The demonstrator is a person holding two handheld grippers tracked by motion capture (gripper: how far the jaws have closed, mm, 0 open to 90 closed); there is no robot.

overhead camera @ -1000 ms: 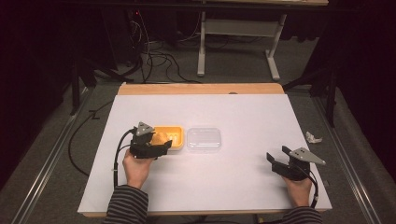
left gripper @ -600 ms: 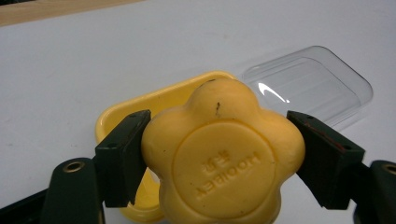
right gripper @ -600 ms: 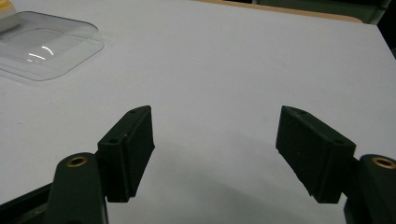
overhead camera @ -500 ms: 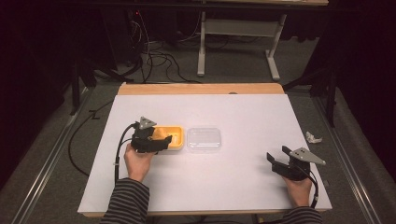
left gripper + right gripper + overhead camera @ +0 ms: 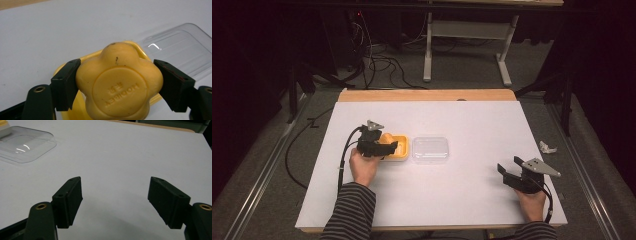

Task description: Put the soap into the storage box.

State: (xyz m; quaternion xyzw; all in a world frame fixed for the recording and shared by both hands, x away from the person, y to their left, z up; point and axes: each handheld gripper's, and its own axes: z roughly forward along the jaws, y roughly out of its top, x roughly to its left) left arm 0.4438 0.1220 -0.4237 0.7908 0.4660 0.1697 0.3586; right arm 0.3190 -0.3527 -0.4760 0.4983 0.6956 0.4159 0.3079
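Here, left claw pinching flower-shaped yellow soap embossed "HODIBEY", right claw spread, empty.

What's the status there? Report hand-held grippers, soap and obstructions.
Left hand-held gripper shut on flower-shaped yellow soap above yellow soap dish. Right hand-held gripper open, on bare table. Clear lid lies beside dish.

Left hand-held gripper clamped (jaws pressed inward) — right hand-held gripper rests with jaws spread wide.
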